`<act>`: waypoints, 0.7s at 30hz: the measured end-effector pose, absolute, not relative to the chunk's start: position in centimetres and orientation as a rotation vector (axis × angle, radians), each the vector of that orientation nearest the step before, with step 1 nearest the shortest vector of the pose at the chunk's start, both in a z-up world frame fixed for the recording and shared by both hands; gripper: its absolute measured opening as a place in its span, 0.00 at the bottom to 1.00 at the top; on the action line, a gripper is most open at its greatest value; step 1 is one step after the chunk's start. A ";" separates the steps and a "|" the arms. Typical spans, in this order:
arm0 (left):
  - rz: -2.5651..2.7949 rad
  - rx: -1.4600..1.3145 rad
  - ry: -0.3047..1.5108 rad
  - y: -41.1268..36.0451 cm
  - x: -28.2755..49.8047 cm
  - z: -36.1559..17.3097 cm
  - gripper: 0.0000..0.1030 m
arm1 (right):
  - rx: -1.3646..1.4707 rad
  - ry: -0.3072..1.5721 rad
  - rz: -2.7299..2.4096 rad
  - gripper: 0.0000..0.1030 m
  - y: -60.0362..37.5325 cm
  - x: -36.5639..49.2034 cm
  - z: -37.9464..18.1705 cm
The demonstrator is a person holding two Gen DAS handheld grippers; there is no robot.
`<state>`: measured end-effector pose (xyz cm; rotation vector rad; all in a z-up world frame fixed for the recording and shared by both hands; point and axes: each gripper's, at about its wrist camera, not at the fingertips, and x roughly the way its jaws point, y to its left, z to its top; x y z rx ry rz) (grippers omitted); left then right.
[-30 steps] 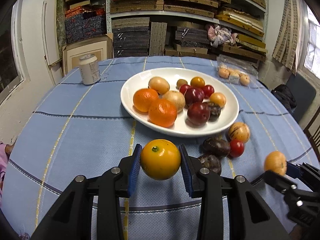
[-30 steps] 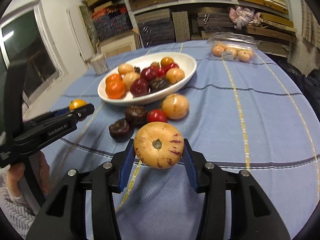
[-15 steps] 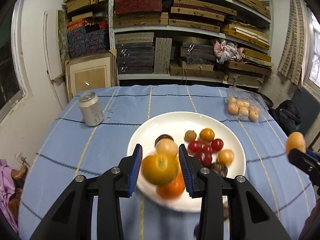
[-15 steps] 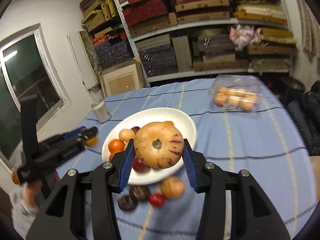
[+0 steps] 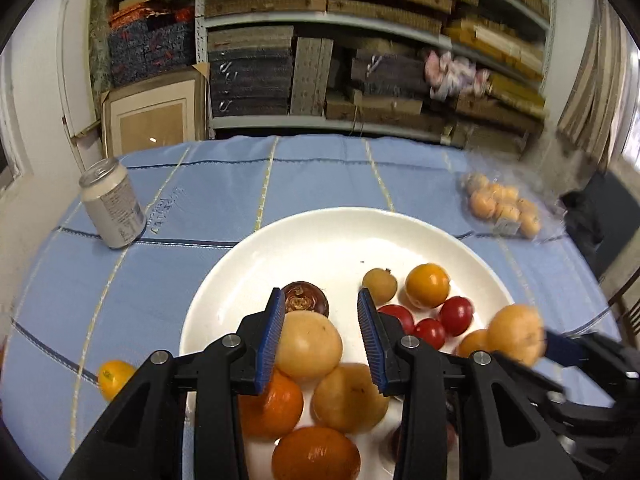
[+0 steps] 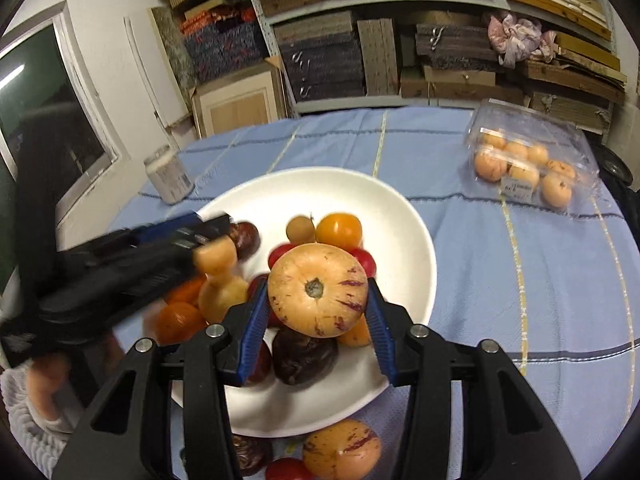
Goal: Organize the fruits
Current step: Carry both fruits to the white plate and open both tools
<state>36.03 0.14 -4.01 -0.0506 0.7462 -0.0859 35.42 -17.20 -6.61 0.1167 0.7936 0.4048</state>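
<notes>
While both claws hang over the white plate (image 6: 420,240), the right gripper (image 6: 317,316) pinches a purple-streaked pale fruit (image 6: 318,290) squarely between its pads. The left gripper (image 5: 320,340) stands slightly parted, gripping nothing. A yellow fruit (image 5: 114,378) lies on the tablecloth (image 5: 320,176) beside the plate.

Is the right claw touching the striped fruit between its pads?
Touching. The right wrist view shows both blue pads of the right claw pressing the sides of the striped fruit, with no gap.
</notes>
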 end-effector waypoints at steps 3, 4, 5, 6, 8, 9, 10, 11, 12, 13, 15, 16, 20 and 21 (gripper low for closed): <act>0.055 -0.042 0.656 4.0 34.1 -1.6 0.38 | 0.124 0.796 0.406 0.44 -17.3 35.3 -6.8; 0.104 -0.063 0.651 6.1 33.9 -1.0 0.38 | 0.126 0.794 0.410 0.44 -17.3 35.2 -6.7; 0.143 -0.116 0.674 9.2 33.8 -0.9 0.36 | 0.129 0.790 0.412 0.44 -17.4 35.1 -6.6; 0.154 -0.145 0.708 11.3 33.8 -1.2 0.36 | 0.130 0.788 0.413 0.44 -17.4 35.0 -6.6; 0.197 -0.165 0.755 14.9 33.2 -2.7 0.36 | 0.123 0.789 0.420 0.44 -17.1 34.9 -6.6; 0.229 -0.169 0.765 16.2 32.7 -3.4 0.36 | 0.120 0.791 0.421 0.44 -17.0 34.9 -6.7; 0.243 -0.175 0.781 17.2 32.4 -4.2 0.37 | 0.119 0.794 0.421 0.44 -16.9 34.9 -6.8; 0.241 -0.178 0.811 18.0 32.3 -5.2 0.41 | 0.120 0.798 0.421 0.44 -16.8 34.9 -6.9; 0.240 -0.169 0.825 18.5 32.4 -5.8 0.45 | 0.121 0.801 0.423 0.44 -16.8 34.9 -6.9; 0.255 -0.150 0.826 18.8 32.5 -6.4 0.50 | 0.119 0.803 0.424 0.44 -16.7 34.9 -7.0; 0.287 -0.123 0.836 19.2 32.4 -7.6 0.51 | 0.114 0.799 0.426 0.44 -16.7 34.7 -6.9; 0.274 -0.125 0.846 19.3 32.3 -8.0 0.58 | 0.115 0.794 0.428 0.44 -16.8 34.6 -6.7; 0.295 -0.079 0.819 19.1 30.3 -8.1 0.58 | 0.137 0.790 0.431 0.44 -17.3 34.7 -6.5; 0.290 -0.104 0.816 19.3 29.6 -8.2 0.58 | 0.143 0.791 0.432 0.44 -17.5 34.7 -6.4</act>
